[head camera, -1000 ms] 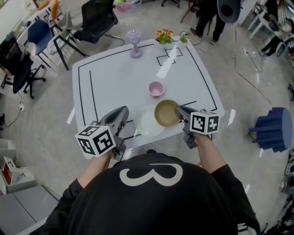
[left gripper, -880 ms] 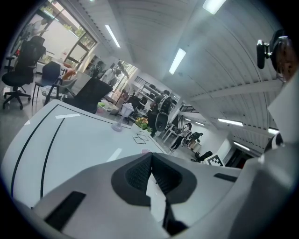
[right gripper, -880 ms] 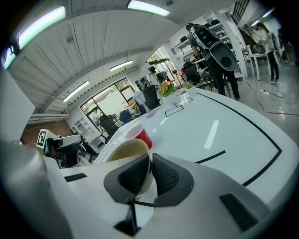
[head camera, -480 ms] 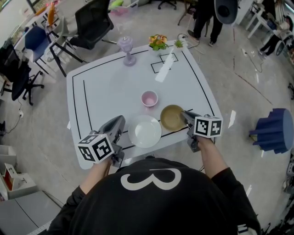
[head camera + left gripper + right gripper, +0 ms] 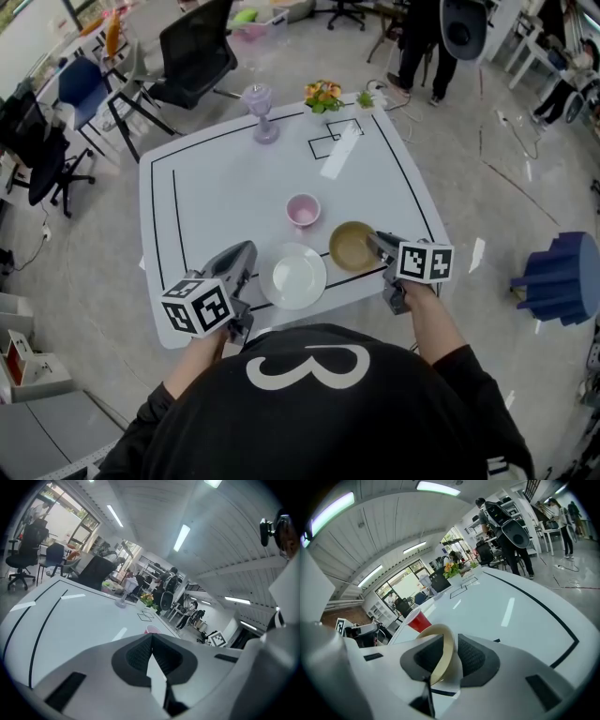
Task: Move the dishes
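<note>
Worktop (image 5: 225,178) with dishes near its front edge. My right tongs (image 5: 374,242) have just been opening. I see their pads narrowly apart, with the near rim of the tan bowl (image 5: 352,246) standing between them, loose on one side. My left tongs (image 5: 246,255) are closed, pads meeting at the tips with nothing gripped. The white plate (image 5: 293,277) lies between the two tongs, just beside the left tips and close beside the bowl. The pink cup (image 5: 302,211) stands beyond the plate, ahead of both tongs.

Office-lab: swivel chairs (image 5: 192,47), taped table (image 5: 234,178).
</note>
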A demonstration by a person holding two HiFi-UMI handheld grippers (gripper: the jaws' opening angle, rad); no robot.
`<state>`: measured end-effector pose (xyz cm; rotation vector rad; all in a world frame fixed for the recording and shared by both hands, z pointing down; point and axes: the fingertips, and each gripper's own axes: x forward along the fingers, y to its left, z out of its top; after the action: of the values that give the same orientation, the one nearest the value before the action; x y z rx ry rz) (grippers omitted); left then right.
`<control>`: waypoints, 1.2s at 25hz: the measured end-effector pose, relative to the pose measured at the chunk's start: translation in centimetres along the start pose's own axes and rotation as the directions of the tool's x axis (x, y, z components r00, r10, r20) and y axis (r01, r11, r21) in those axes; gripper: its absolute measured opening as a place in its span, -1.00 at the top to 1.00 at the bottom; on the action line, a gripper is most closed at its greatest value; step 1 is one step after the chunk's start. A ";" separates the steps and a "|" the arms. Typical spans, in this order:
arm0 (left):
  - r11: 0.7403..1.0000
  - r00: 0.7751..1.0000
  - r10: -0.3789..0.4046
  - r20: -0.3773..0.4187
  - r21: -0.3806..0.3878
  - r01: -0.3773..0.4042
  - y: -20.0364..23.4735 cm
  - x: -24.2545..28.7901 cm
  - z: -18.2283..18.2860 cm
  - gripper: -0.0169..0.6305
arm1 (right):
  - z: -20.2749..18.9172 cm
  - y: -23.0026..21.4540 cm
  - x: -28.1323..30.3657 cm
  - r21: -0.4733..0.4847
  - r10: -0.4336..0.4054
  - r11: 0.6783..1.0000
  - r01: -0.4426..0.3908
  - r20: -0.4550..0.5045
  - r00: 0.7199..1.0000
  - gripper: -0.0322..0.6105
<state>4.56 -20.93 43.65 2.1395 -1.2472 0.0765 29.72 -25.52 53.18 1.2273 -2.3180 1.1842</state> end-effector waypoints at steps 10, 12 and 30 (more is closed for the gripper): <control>0.999 0.999 -0.041 0.016 0.021 0.041 -1.3 -2.3 0.5 0.94 | 3.7 6.2 -3.3 -0.270 0.082 0.962 -0.035 0.164 0.983 0.31; 0.998 0.998 -0.054 0.023 0.026 0.053 -1.9 -3.1 0.8 0.94 | 4.1 8.8 -4.1 -0.302 0.140 0.950 -0.079 0.187 0.972 0.39; 0.945 0.960 -0.267 0.089 0.219 0.243 -10.1 -13.1 3.2 0.94 | 1.1 27.8 -10.8 -0.435 0.574 0.778 -0.453 0.199 0.795 0.87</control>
<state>4.63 -9.40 31.40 2.5016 -1.0518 -0.0336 14.69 -11.61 31.40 0.6902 -3.0842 0.6398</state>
